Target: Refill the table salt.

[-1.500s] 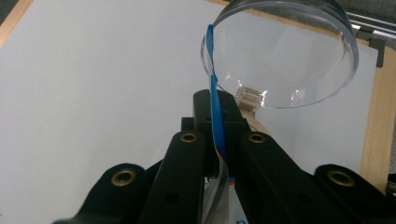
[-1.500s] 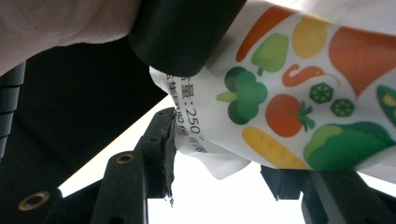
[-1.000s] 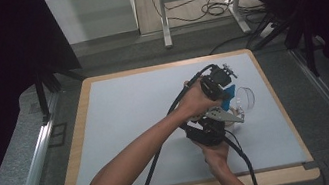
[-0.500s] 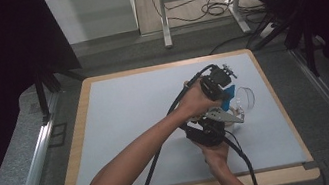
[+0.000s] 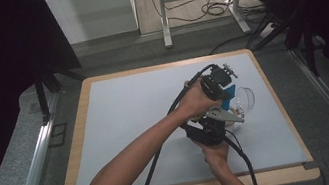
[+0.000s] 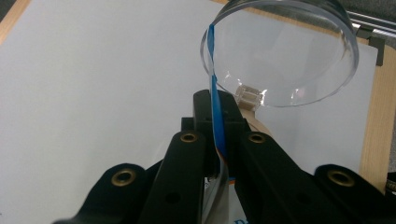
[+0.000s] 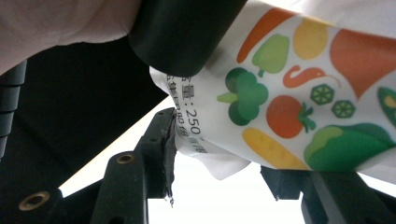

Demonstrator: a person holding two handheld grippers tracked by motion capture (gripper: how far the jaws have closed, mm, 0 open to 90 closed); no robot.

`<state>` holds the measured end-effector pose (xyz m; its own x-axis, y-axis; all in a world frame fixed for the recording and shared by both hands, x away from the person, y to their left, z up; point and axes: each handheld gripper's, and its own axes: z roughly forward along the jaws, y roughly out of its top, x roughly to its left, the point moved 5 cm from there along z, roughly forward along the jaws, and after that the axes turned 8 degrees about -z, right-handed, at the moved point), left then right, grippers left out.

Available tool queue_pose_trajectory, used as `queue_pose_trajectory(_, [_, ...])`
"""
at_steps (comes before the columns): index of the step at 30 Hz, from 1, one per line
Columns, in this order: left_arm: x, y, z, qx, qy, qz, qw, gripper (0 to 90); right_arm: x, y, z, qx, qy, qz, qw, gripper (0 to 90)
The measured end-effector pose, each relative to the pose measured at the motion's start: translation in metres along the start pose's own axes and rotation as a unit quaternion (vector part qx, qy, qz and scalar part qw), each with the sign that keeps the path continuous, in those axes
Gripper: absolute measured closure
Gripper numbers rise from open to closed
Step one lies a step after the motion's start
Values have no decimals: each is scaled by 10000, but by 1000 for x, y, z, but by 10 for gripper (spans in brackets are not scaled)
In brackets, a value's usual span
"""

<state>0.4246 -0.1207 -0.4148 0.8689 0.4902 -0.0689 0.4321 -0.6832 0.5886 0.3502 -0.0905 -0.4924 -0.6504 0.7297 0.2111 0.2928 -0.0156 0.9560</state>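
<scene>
A pale blue-grey table [image 5: 132,123] with a wooden rim is seen from above, with two forearms entering from its near edge. Both grippers are held close together over the right half of the table, nearer its right edge than its left.

The left gripper [image 5: 222,88] is held in the person's left hand [image 5: 194,101]. In the left gripper view, its two black jaws are closed tight on the blue top edge of a pouch [image 6: 215,126], which is seen edge-on between the fingertips [image 6: 204,109]. Just beyond the fingertips, a clear round bowl [image 6: 285,56] is seen tilted on its side, its rim facing the camera, near the table's right edge. A small clear nozzle [image 6: 250,95] is seen against the bowl's lower rim.

The right gripper [image 5: 218,121] is held just below the left one, nearer the table's near edge. In the right gripper view, its jaws are about half open, and the pouch's white body, printed with coloured vegetables [image 7: 299,98], is seen lying between them. The left-hand pad is touching the pouch's crumpled edge; whether the other pad presses on it cannot be told.
</scene>
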Motion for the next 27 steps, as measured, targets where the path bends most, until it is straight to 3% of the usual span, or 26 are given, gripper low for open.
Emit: queue_pose_trajectory(27, [2, -2, 4, 81, -35, 8, 10000, 900, 0, -4, 1, -30, -38, -32, 10000, 510])
